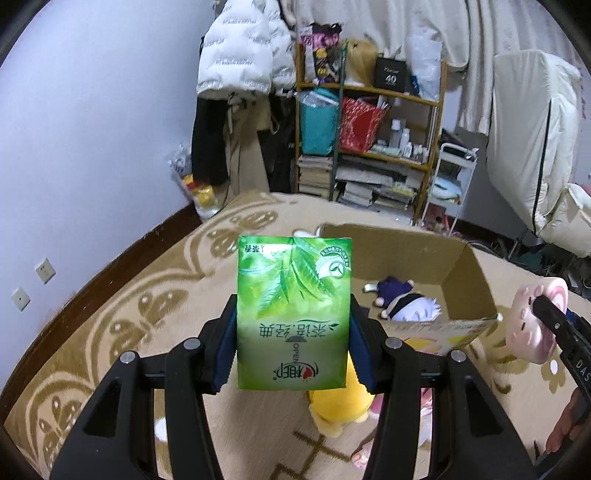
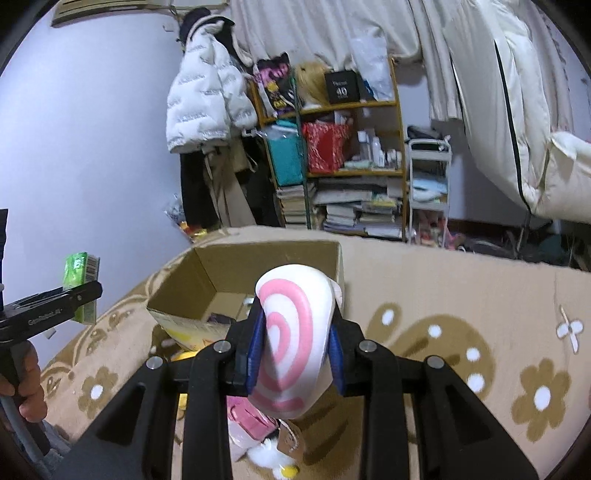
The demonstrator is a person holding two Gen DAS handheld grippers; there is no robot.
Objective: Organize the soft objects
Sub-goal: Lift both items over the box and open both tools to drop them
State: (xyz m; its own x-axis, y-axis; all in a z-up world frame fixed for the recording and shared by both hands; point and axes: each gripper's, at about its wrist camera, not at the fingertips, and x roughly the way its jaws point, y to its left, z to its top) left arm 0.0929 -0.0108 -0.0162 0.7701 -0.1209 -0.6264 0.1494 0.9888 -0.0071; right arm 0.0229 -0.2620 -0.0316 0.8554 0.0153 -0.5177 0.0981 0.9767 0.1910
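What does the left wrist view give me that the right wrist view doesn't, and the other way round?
Only the left wrist view shows the printed front of the green tissue pack clamped in the left gripper, the purple-and-white plush doll lying in the cardboard box, and a yellow plush below the pack.

Only the right wrist view shows the spiral face of the pink-and-white swirl plush held in the right gripper, plus a pink item on the rug beneath.

Both show the box, both held items, the patterned rug and the cluttered shelf.

Ahead of me: pale lavender wall, beige patterned carpet, cluttered yellow shelf, white puffer jacket, white curtains.
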